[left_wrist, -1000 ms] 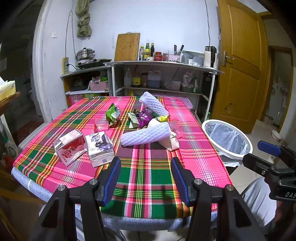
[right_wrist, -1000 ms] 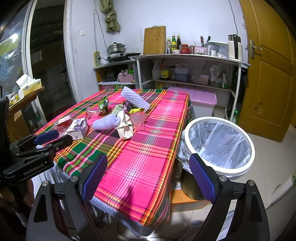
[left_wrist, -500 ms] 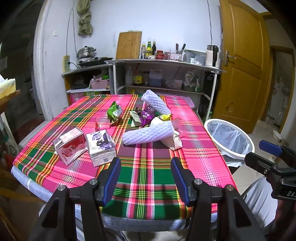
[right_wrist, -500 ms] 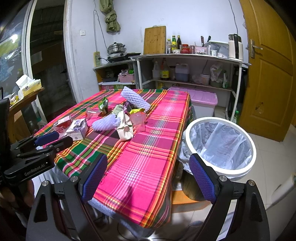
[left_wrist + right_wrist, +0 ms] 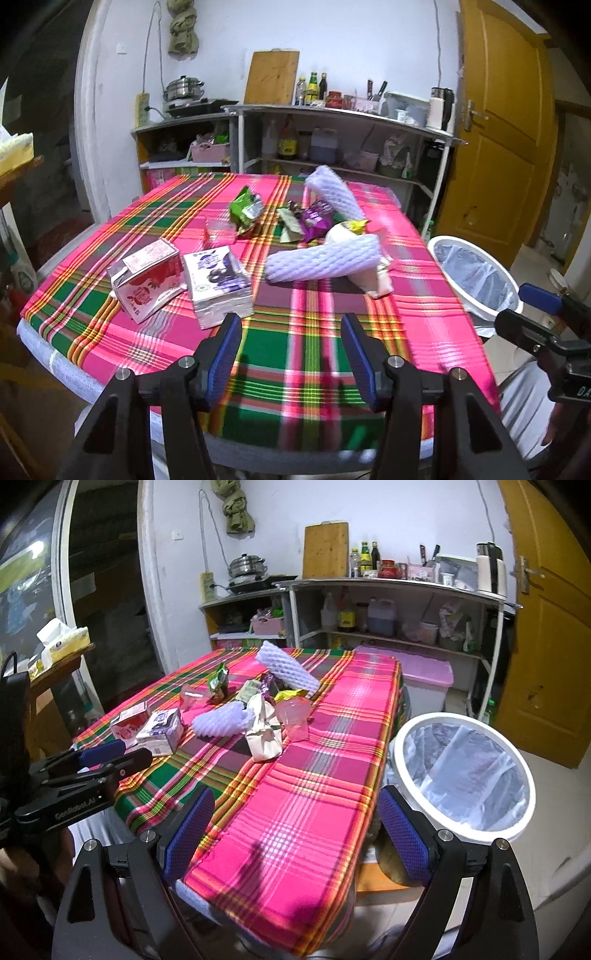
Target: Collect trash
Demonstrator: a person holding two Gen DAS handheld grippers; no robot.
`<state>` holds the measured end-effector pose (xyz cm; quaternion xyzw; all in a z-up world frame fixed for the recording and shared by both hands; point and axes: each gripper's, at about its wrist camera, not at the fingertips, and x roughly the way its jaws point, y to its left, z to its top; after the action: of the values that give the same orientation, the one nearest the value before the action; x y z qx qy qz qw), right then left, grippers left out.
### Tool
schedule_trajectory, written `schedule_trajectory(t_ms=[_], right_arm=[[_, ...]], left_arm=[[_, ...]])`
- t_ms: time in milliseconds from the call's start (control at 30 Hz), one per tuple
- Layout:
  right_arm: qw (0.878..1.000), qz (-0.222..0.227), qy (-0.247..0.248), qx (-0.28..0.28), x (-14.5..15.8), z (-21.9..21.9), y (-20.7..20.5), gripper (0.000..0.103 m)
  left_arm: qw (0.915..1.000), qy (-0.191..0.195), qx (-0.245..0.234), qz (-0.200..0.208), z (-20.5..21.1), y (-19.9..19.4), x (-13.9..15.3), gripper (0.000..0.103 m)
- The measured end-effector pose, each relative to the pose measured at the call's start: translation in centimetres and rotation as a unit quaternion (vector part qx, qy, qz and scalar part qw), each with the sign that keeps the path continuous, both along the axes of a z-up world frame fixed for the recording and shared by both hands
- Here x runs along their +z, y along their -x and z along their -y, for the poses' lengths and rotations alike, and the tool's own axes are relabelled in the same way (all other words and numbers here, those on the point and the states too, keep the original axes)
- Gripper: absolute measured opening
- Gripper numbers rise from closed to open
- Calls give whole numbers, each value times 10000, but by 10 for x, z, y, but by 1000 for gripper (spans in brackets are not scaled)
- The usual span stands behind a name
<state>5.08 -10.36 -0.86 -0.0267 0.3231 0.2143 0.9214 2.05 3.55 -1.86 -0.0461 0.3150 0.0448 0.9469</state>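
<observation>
Trash lies on a plaid-clothed table (image 5: 314, 354): a red carton (image 5: 146, 282), a purple-and-white carton (image 5: 218, 286), a white foam net sleeve (image 5: 323, 260) over a cream paper bag (image 5: 375, 278), a second foam sleeve (image 5: 332, 192), green (image 5: 243, 210) and purple (image 5: 316, 219) snack wrappers, and a pink plastic cup (image 5: 293, 716). My left gripper (image 5: 290, 352) is open and empty over the table's near edge, just short of the cartons. My right gripper (image 5: 295, 830) is open and empty over the table's right corner (image 5: 295, 830). A white bin (image 5: 463, 771) with a clear liner stands right of the table.
Kitchen shelves (image 5: 332, 147) with bottles and a cooker stand behind the table. A pink storage box (image 5: 424, 679) sits by the shelves. A yellow door (image 5: 498, 129) is at the right. A side table with a tissue box (image 5: 62, 642) is at the left.
My left gripper has moved forward and up toward the table, so the cartons and foam sleeve look closer. My right gripper has barely moved. Both stay open.
</observation>
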Motion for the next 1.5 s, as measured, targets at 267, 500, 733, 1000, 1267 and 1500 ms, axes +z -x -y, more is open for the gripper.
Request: schedule_trajectory(t_ms=[267, 500, 733, 1000, 1267, 1500], right_arm=[[9991, -61, 121, 391, -1, -24, -29, 90], [9971, -22, 269, 716, -3, -46, -58, 90], [9921, -97, 405, 1182, -10, -71, -87, 90], [9848, -149, 644, 1603, -18, -101, -106, 74], [9823, -229, 741, 1705, -22, -109, -107, 37], [9853, -283, 519, 1601, -14, -99, -99, 22]], left_arm=[[9994, 83, 300, -158, -30, -22, -7, 55], [9986, 250, 425, -208, -51, -44, -12, 70], [9969, 234, 569, -492, -59, -68, -26, 71], [9942, 286, 696, -771, -69, -81, -44, 69], [9944, 408, 729, -651, -78, -73, -43, 58], [9956, 389, 723, -453, -76, -61, -32, 58]])
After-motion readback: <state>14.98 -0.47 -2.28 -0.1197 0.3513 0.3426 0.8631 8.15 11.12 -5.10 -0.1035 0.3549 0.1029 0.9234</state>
